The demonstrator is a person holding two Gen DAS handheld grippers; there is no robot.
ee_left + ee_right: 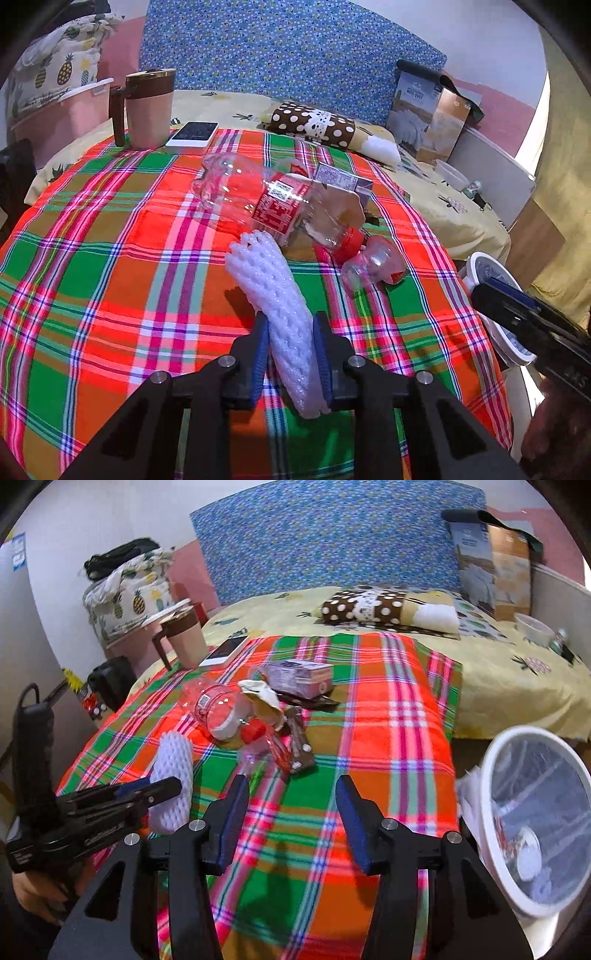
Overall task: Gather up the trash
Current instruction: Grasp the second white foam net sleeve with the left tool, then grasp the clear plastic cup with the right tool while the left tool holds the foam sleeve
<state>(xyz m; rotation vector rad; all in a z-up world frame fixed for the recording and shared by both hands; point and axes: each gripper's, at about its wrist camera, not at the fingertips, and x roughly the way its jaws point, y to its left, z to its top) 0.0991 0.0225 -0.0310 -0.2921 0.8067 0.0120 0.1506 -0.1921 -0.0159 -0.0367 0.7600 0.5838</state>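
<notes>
A white foam net sleeve lies on the plaid cloth, and my left gripper is shut on its near end, blue pads against both sides. The right wrist view shows that sleeve and the left gripper at the left. Beyond the sleeve lie a clear bottle with a red label, a small crushed bottle and a purple carton. My right gripper hangs open over bare cloth with nothing between its fingers. A white bin lined with clear plastic stands at the right.
A pink mug and a phone sit at the cloth's far left. A polka-dot pillow and a printed box lie further back on the yellow sheet. A brown wrapper and crumpled paper lie by the bottles.
</notes>
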